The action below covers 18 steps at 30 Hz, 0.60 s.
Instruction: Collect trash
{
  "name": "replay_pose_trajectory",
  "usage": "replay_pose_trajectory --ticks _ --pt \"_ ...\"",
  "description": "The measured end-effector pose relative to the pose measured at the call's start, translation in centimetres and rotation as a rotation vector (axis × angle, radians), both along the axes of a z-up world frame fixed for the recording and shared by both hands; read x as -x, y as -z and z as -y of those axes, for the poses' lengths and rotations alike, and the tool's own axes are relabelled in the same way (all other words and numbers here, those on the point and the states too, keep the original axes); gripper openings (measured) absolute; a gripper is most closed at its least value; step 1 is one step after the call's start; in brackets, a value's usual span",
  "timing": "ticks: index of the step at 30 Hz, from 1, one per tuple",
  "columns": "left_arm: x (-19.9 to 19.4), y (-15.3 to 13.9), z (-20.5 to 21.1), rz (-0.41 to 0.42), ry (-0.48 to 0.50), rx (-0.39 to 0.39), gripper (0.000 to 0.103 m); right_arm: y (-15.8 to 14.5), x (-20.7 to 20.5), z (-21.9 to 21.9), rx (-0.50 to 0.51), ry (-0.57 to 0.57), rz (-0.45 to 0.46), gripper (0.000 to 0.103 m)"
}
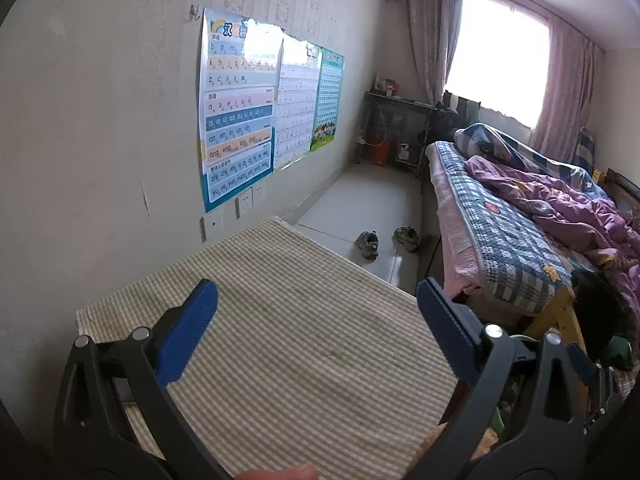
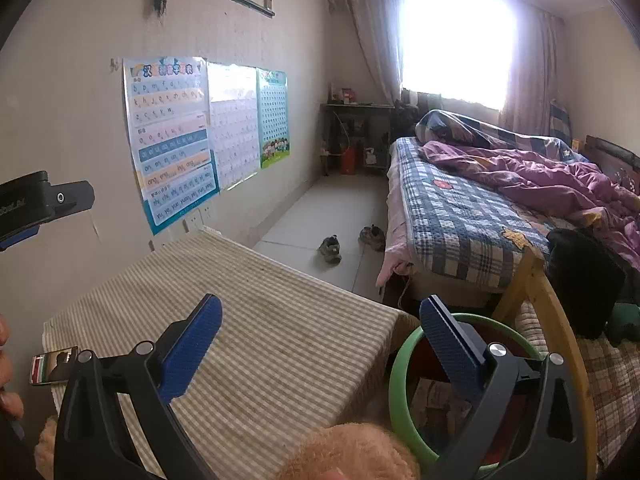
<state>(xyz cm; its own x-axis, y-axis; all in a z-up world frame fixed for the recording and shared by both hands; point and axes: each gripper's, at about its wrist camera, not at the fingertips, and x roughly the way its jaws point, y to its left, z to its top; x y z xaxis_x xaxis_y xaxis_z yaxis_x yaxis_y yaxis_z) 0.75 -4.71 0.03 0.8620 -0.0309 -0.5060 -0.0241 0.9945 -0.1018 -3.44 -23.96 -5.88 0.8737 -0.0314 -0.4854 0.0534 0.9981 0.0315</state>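
My left gripper [image 1: 318, 312] is open and empty, held above a table with a striped cloth [image 1: 288, 344]. My right gripper [image 2: 320, 320] is also open and empty, over the table's right edge [image 2: 280, 344]. A green-rimmed bin [image 2: 404, 372] stands on the floor right of the table, below my right finger, with crumpled paper [image 2: 436, 400] inside. Part of the left gripper's body [image 2: 44, 200] shows at the left edge of the right wrist view. No loose trash shows on the cloth.
A phone [image 2: 54, 364] lies at the table's left edge. A bed with checked sheet and purple quilt [image 2: 500, 208] fills the right. A wooden chair frame [image 2: 536, 292] stands by the bin. Two shoes [image 2: 332, 248] lie on the tiled floor. Posters [image 1: 236, 112] hang on the wall.
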Motion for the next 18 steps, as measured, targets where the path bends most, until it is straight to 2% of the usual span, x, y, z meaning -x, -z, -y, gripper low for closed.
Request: replay_pose_trajectory --ticks 7,18 --pt "0.2 -0.1 0.5 0.011 0.021 -0.001 0.098 0.4 0.1 0.0 0.002 -0.001 -0.016 0.096" --pt "-0.4 0.5 0.1 -0.019 0.018 0.012 0.098 1.1 0.1 -0.1 0.0 0.0 -0.039 0.096"
